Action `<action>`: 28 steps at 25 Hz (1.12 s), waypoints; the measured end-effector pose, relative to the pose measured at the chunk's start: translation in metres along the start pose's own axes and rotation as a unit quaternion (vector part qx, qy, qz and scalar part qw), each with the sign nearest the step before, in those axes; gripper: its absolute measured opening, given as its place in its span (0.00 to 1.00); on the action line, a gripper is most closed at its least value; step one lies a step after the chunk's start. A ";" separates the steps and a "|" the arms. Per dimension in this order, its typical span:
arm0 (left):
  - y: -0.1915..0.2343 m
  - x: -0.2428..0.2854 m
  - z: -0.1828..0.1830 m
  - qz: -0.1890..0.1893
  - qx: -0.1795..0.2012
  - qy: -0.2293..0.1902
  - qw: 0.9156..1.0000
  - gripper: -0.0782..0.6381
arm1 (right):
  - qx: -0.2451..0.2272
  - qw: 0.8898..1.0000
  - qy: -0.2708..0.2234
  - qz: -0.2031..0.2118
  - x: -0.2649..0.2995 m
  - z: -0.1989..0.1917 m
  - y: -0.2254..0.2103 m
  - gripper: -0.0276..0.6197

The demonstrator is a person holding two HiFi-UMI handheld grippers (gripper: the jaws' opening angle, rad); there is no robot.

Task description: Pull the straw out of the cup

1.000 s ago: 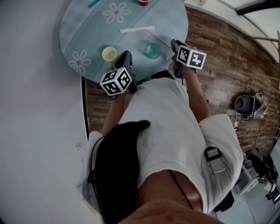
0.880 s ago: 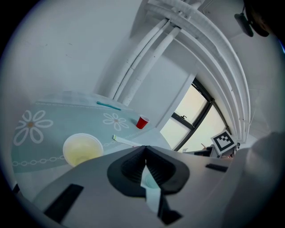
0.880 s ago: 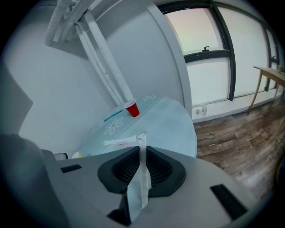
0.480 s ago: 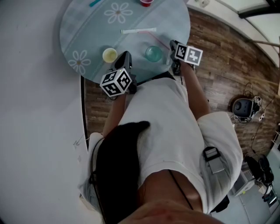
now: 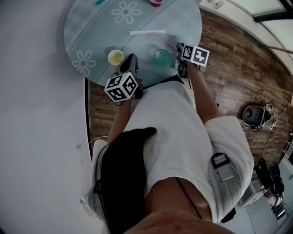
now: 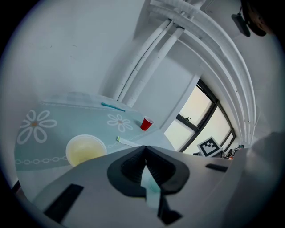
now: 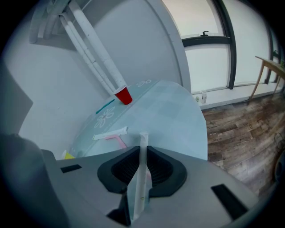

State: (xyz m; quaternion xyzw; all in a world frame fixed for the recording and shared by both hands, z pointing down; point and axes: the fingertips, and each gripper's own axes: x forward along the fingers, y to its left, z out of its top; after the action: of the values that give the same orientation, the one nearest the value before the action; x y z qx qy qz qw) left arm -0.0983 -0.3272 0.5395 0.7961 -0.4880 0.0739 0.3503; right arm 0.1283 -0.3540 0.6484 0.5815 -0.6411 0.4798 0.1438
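Observation:
A translucent teal cup [image 5: 161, 57] stands near the table's near edge. A thin pink straw [image 5: 167, 42] runs from beside it toward a wrapped straw [image 5: 146, 32] that lies flat; I cannot tell whether its end sits in the cup. My right gripper [image 5: 180, 51] hovers just right of the cup, shut on another paper-wrapped straw [image 7: 141, 176] that stands upright between its jaws. The pink straw [image 7: 117, 141] also shows past those jaws. My left gripper [image 5: 130, 61] is between the teal cup and a yellow cup [image 5: 115, 57], and its tips [image 6: 145, 149] meet.
The round table [image 5: 91, 27] wears a teal cloth with daisy prints. A red cup [image 5: 155, 2] and a teal stick [image 6: 112, 106] sit at its far side. Wooden floor [image 5: 238, 59] lies to the right, and a white wall lies left of the table.
My right gripper has sunk a little and drawn closer to the teal cup, still with the wrapped straw in it. The left gripper has stayed put.

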 end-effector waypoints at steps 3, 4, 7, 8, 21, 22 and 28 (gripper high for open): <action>0.001 -0.001 -0.001 0.003 -0.003 0.000 1.000 0.12 | -0.007 1.000 0.007 0.006 0.004 -0.003 0.003 0.14; 0.000 -0.002 -0.002 0.003 -0.002 0.000 1.000 0.12 | -0.008 1.000 0.006 0.008 0.004 -0.002 0.003 0.14; -0.003 -0.002 -0.003 0.002 0.000 0.001 1.000 0.12 | -0.006 1.000 -0.004 0.010 0.001 0.002 0.004 0.14; -0.004 -0.002 -0.003 0.002 0.001 0.001 1.000 0.12 | -0.005 1.000 -0.010 0.012 -0.001 0.004 0.006 0.14; -0.019 -0.008 0.002 -0.025 0.047 -0.006 0.999 0.12 | -0.045 0.988 -0.135 0.064 -0.067 0.047 0.040 0.14; -0.020 -0.009 0.003 -0.028 0.051 -0.007 0.998 0.12 | -0.050 0.986 -0.142 0.065 -0.072 0.047 0.043 0.14; -0.022 -0.015 0.000 -0.037 0.065 -0.004 0.997 0.12 | -0.073 0.980 -0.166 0.084 -0.099 0.040 0.068 0.14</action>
State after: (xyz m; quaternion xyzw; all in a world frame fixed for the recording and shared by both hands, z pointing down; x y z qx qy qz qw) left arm -0.0879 -0.3105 0.5220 0.8349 -0.4539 0.0899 0.2981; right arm 0.1113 -0.3345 0.5251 0.5853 -0.7359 0.3383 0.0368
